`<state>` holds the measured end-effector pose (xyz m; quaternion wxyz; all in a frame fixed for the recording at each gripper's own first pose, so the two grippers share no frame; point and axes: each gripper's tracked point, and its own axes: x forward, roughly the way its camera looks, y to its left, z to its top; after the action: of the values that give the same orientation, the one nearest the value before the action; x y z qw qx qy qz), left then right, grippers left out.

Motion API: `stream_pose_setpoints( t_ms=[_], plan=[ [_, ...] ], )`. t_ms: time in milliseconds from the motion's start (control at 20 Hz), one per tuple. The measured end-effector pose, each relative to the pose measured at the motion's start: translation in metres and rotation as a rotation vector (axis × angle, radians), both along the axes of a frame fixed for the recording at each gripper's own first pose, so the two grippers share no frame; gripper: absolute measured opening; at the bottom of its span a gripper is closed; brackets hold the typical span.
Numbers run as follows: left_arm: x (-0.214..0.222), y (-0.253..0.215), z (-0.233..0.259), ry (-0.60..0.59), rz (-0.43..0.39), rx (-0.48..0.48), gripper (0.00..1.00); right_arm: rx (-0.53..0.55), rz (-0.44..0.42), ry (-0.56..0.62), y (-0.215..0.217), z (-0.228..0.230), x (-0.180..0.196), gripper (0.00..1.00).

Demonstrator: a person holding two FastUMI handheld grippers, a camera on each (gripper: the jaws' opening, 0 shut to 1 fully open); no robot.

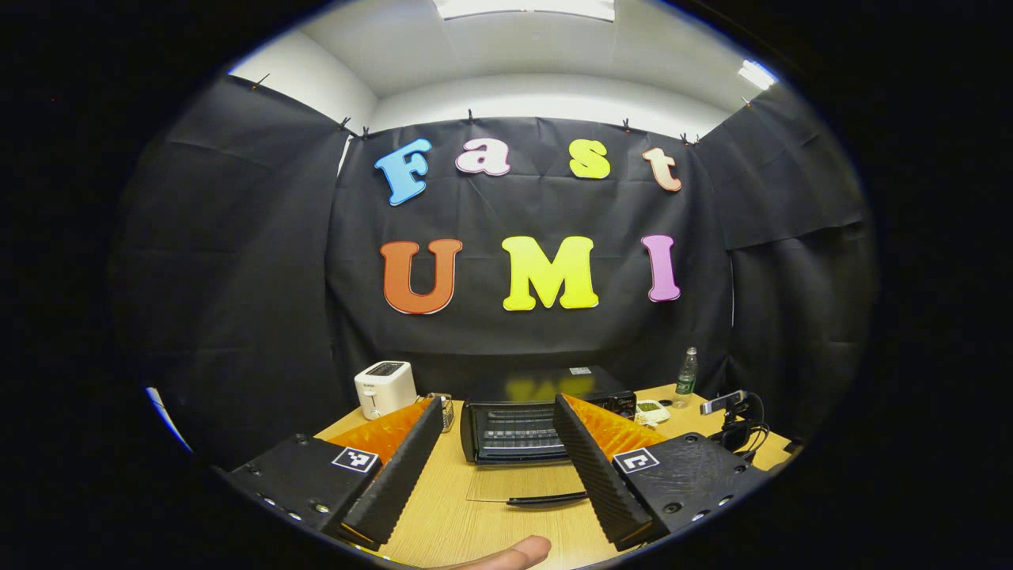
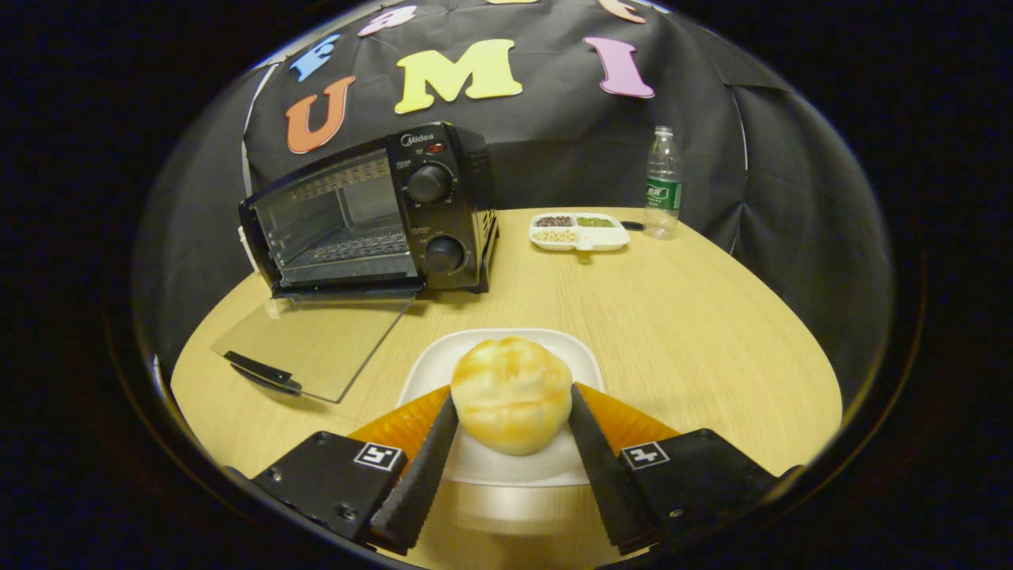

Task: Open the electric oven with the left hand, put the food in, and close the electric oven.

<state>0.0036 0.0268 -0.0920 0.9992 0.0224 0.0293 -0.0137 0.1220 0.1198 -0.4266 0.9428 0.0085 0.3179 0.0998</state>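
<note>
Oven [image 2: 372,218] sits on the wooden table [image 2: 696,332], door [image 2: 316,344] dropped flat, glass pane on the tabletop, black handle toward the table's near edge. White plate [image 2: 506,348] lies near the oven's front right corner. Bun [image 2: 510,404] sits over the plate, between the right gripper's [image 2: 510,451] 2 fingers, both pressed to its sides. Left gripper [image 1: 495,467] hangs well back from the oven, fingers spread wide, nothing between them. Toaster [image 1: 385,388], divided dish [image 2: 580,229] and bottle [image 2: 663,182] stand farther back.
</note>
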Motion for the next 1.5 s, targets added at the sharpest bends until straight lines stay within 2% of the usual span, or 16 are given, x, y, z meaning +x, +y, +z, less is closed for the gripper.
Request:
stream_pose_setpoints(
  t_ms=[300,350,400,500,550,650,750,800,850,900,950,1000,1050,1100,1300,1500],
  plan=[
    [-0.005,0.009,-0.003,0.003,-0.003,-0.01,0.92,0.265,-0.034,-0.028,0.027,0.04,-0.005,0.86],
    [-0.007,0.013,-0.002,0.002,0.001,-0.009,0.92,0.319,-0.025,-0.029,0.037,0.045,-0.004,0.82],
    [-0.008,0.017,-0.002,0.0,0.006,-0.009,0.92,0.384,-0.016,-0.042,0.05,0.055,-0.002,0.86],
    [-0.01,0.023,0.0,-0.003,0.021,-0.009,0.92,0.448,-0.034,-0.081,0.063,0.071,0.003,0.82],
    [-0.012,0.026,0.0,-0.004,0.026,-0.01,0.92,0.475,-0.042,-0.106,0.07,0.079,0.006,0.85],
    [-0.014,0.032,0.001,-0.005,0.036,-0.012,0.92,0.527,-0.051,-0.14,0.093,0.092,0.009,0.85],
    [-0.016,0.039,0.001,-0.002,0.048,-0.014,0.92,0.558,-0.043,-0.133,0.117,0.098,0.009,0.81],
    [-0.017,0.042,0.001,0.0,0.057,-0.015,0.92,0.576,-0.045,-0.132,0.132,0.101,0.011,0.85],
    [-0.017,0.045,0.002,0.0,0.063,-0.015,0.92,0.585,-0.05,-0.132,0.142,0.102,0.014,0.81],
    [-0.017,0.047,0.002,0.001,0.066,-0.015,0.92,0.601,-0.06,-0.13,0.154,0.103,0.017,0.81],
    [-0.017,0.051,0.001,0.003,0.069,-0.015,0.92,0.62,-0.074,-0.128,0.166,0.104,0.02,0.85],
    [-0.016,0.052,0.0,0.006,0.07,-0.015,0.92,0.632,-0.093,-0.131,0.177,0.104,0.026,0.81],
    [-0.015,0.054,-0.002,0.012,0.072,-0.014,0.92,0.636,-0.114,-0.139,0.185,0.103,0.03,0.81],
    [-0.014,0.058,-0.003,0.017,0.075,-0.013,0.92,0.638,-0.135,-0.148,0.193,0.102,0.037,0.86],
    [-0.012,0.067,-0.007,0.029,0.082,-0.022,0.92,0.61,-0.215,-0.138,0.219,0.09,0.064,0.86],
    [-0.007,0.066,-0.011,0.026,0.056,-0.028,0.92,0.534,-0.25,-0.119,0.242,0.075,0.096,0.85]
  ],
)
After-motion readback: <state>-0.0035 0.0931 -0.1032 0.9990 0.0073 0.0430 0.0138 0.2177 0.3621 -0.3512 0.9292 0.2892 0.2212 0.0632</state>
